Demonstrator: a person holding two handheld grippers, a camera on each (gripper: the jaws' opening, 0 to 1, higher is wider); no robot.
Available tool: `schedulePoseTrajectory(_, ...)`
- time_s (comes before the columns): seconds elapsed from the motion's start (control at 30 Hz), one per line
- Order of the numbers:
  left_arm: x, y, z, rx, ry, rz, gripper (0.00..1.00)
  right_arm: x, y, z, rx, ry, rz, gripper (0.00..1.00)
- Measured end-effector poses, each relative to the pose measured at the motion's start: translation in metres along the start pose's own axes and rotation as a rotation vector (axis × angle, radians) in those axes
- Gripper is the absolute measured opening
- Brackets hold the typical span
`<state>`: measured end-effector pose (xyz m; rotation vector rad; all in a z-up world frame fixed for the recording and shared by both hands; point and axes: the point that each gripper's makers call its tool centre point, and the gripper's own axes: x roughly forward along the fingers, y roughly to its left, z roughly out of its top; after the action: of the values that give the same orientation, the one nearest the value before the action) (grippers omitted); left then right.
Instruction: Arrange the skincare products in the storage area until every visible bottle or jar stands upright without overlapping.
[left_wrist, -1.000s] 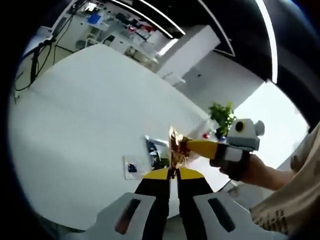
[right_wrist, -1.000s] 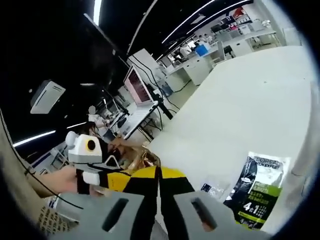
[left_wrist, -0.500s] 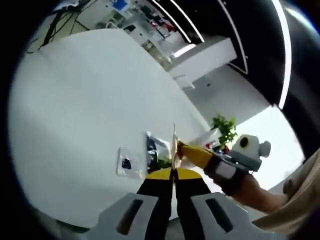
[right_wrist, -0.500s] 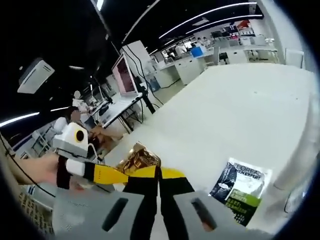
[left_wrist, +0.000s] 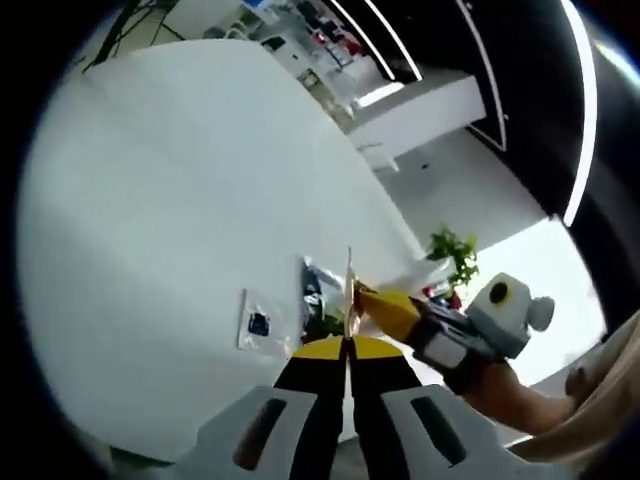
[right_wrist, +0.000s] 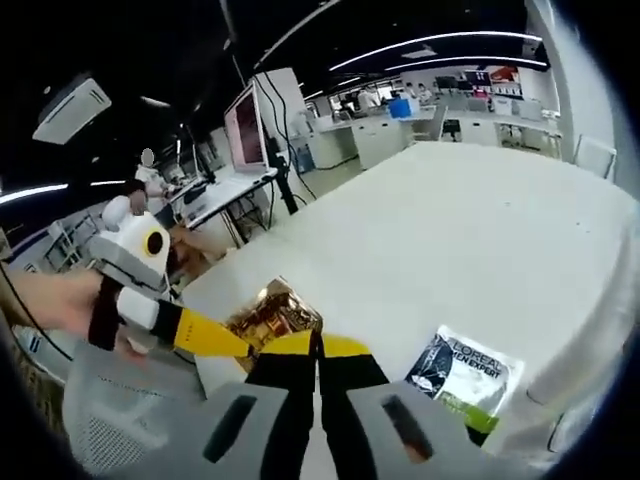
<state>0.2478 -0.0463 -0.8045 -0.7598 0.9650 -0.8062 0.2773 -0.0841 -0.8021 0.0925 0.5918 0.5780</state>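
A crinkled gold foil sachet (right_wrist: 272, 314) hangs in the air above the white table (right_wrist: 470, 240), held between both grippers. My right gripper (right_wrist: 316, 342) is shut on its right edge, while the left gripper's yellow jaw (right_wrist: 203, 335) reaches it from the left. In the left gripper view the gold sachet (left_wrist: 349, 296) stands edge-on as a thin strip, and my left gripper (left_wrist: 346, 345) is shut on its lower end. The right gripper (left_wrist: 395, 309) meets it from the right. A black-and-green L'Oreal sachet (right_wrist: 463, 374) lies flat on the table.
A small clear sachet with a blue mark (left_wrist: 259, 323) and the dark sachet (left_wrist: 317, 291) lie flat near the table's edge. A potted plant (left_wrist: 452, 254) stands beyond it. Desks and monitors (right_wrist: 250, 135) fill the background, and a person's hand (left_wrist: 520, 392) holds the right gripper.
Both cameras have tilted. The gold sachet, seen broadside one second ago in the left gripper view, now stands edge-on. Both grippers still grip it, and the sachets on the table have not moved.
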Motion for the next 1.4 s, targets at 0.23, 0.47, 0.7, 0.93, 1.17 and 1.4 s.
schedulePoseTrajectory(0.23,0.008,0.01,0.01,0.001,0.003,0.028,0.0,0.014,-0.01,0.002,-0.051,0.003,-0.03,0.01)
schedulePoseTrajectory(0.47,0.019,0.016,0.017,0.014,0.017,0.047,0.0,0.022,-0.02,0.002,-0.065,0.005,-0.064,0.01)
schedulePoseTrajectory(0.7,0.027,0.021,0.025,0.017,0.025,0.047,0.0,0.027,-0.03,0.006,-0.098,-0.004,-0.097,0.01)
schedulePoseTrajectory(0.93,0.039,0.028,0.029,0.022,0.042,0.067,0.0,0.037,-0.043,0.002,-0.107,0.009,-0.128,0.01)
schedulePoseTrajectory(1.17,0.052,0.035,0.033,0.012,0.068,0.076,0.0,0.042,-0.057,-0.001,-0.097,0.01,-0.173,0.01)
schedulePoseTrajectory(1.4,0.064,0.038,0.039,0.0,0.076,0.073,0.0,0.047,-0.069,0.002,-0.106,0.009,-0.206,0.01)
